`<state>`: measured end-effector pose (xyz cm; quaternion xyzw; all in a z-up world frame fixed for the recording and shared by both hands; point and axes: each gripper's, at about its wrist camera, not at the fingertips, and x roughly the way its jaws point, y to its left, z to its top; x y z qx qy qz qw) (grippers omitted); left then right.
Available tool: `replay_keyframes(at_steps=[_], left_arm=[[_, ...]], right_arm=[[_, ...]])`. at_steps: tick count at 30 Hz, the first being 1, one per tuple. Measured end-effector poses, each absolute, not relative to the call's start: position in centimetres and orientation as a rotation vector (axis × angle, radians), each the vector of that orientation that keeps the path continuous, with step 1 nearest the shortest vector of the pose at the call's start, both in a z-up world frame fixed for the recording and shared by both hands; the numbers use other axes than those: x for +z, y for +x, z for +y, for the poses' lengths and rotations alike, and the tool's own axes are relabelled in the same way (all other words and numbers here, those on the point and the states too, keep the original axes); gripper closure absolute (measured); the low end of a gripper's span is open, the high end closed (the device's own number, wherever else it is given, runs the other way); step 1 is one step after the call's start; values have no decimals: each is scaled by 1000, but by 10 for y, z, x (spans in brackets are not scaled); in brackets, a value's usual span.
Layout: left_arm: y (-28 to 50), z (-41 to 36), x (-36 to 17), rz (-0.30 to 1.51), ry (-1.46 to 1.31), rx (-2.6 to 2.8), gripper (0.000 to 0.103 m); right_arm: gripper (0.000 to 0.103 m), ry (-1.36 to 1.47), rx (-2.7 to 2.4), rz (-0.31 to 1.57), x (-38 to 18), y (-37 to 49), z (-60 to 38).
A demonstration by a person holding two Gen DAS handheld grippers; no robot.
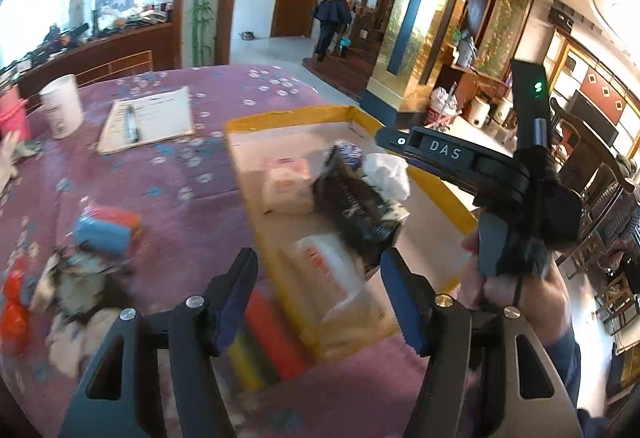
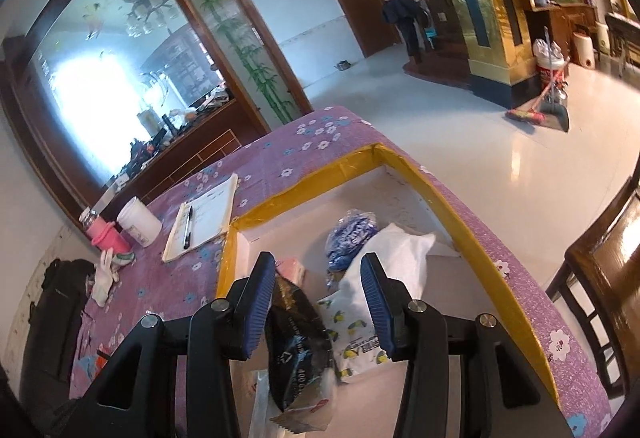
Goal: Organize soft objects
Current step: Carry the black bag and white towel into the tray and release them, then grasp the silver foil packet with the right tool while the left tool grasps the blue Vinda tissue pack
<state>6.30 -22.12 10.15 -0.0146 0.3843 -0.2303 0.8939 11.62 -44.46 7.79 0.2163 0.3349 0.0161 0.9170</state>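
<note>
Both tools, left [image 1: 320, 302] and right [image 2: 318, 302], stood spread, empty; the black crinkly foil packet [image 2: 298, 350] seemingly lay released in the yellow-rimmed cardboard box [image 2: 440, 205]; next, withdraw straight upward.

**Two wrist views over one box**

Both fisheye cameras sit just behind their own jaws, tilted down at the purple-clothed table [image 1: 180, 173]. The left looks rightward across it; the right hangs closer over the yellow-rimmed box [image 2: 472, 238]. Both share the box, notepad [image 2: 208, 217] and far doorway.

One cardboard box [image 2: 472, 234] holds one black packet [image 2: 298, 342], one blue bag [image 2: 350, 238], one white bag [image 2: 400, 258]. On the desk [image 1: 224, 89]: one white cup [image 1: 62, 105], one notepad [image 1: 152, 119], one pen [image 1: 131, 123].
</note>
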Motion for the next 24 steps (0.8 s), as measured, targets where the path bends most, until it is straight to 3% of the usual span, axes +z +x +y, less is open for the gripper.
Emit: replay_keyframes(at_steps=[12,18,24], left_arm=[[22,-67,90,707,-98,-190,32],[36,28,74,706,-393,-15,32],[42,58,54,781,-547,28,32]], right_arm=[[55,355,163,721,72,119,-403],[55,276,446,801,62,117,-342],[53,110,697,928,41,91,-252]])
